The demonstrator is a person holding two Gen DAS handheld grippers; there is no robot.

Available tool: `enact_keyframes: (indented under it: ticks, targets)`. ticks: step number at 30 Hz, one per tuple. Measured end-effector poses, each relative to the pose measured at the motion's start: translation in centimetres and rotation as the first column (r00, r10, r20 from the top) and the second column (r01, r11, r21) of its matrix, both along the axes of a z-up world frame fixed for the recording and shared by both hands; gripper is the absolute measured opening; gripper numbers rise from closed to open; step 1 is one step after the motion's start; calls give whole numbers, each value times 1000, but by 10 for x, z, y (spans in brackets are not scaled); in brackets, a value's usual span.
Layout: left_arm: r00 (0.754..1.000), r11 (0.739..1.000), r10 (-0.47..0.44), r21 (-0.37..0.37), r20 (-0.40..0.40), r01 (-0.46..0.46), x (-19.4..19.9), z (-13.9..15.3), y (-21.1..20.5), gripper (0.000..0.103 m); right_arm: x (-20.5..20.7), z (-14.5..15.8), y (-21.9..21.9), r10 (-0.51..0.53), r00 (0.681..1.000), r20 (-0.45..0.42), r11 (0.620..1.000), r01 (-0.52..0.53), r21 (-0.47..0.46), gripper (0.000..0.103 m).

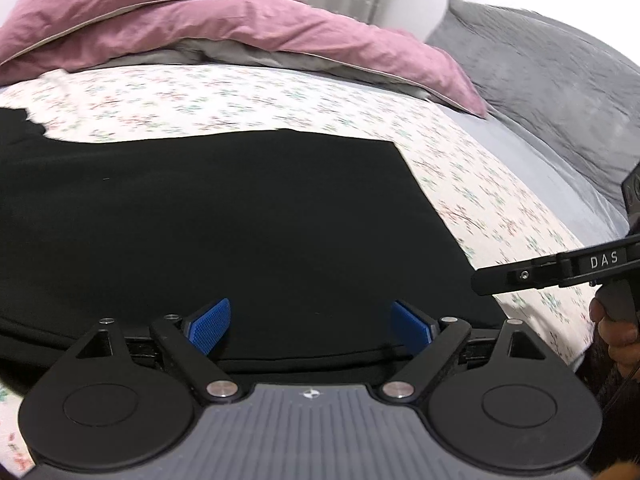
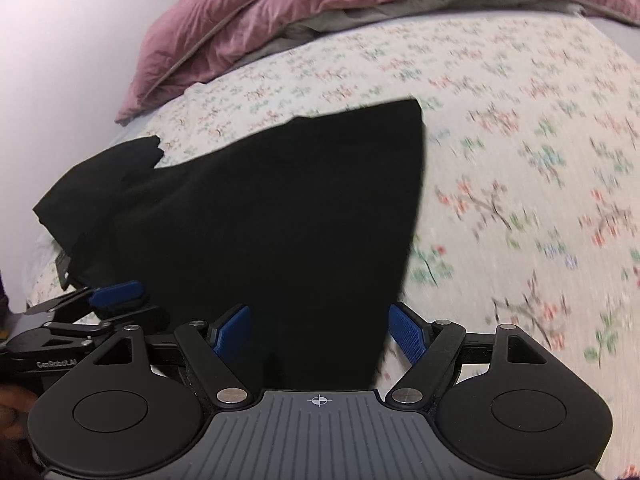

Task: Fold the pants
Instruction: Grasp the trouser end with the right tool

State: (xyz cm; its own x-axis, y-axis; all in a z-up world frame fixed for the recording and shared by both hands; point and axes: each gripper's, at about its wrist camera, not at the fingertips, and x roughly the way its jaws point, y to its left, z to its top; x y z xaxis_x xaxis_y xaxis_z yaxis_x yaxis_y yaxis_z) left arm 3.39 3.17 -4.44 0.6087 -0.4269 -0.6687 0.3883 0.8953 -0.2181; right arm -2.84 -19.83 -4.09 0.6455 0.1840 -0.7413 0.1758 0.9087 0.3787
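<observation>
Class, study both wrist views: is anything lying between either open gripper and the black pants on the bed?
Nothing visible does. The left gripper and right gripper both hang open directly over the black pants, which lie spread on the floral bedsheet. The pink duvet sits beyond them, clear of the cloth.

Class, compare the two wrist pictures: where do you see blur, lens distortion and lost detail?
Left wrist view: fisheye bends the floral sheet; the black pants show almost no folds; the grey blanket is smeared. Right wrist view: the sheet's flowers streak with motion blur, while the right claw stays sharp.
</observation>
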Motion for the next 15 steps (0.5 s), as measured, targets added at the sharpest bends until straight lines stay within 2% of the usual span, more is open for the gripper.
enact_keyframes:
  ticks: [4,6,12,15]
  targets:
    - [999,999,-48,2,7,48,1,-2,-11,94,-10,-6,-8,0,1000,-7,996,1,86,73]
    - [997,997,-76,4,10,76,0,-3,-17,94,-14,-11,-11,7,1000,-19,990,-4,141,60]
    - [980,980,-197,39,30,196,-13,-8,-40,94,-25,-29,-27,-31,998,-57,962,45,269,33]
    - [963,964,-265,49,52,263,-18,-9,-50,94,-31,-39,-39,-58,996,-71,929,80,361,28]
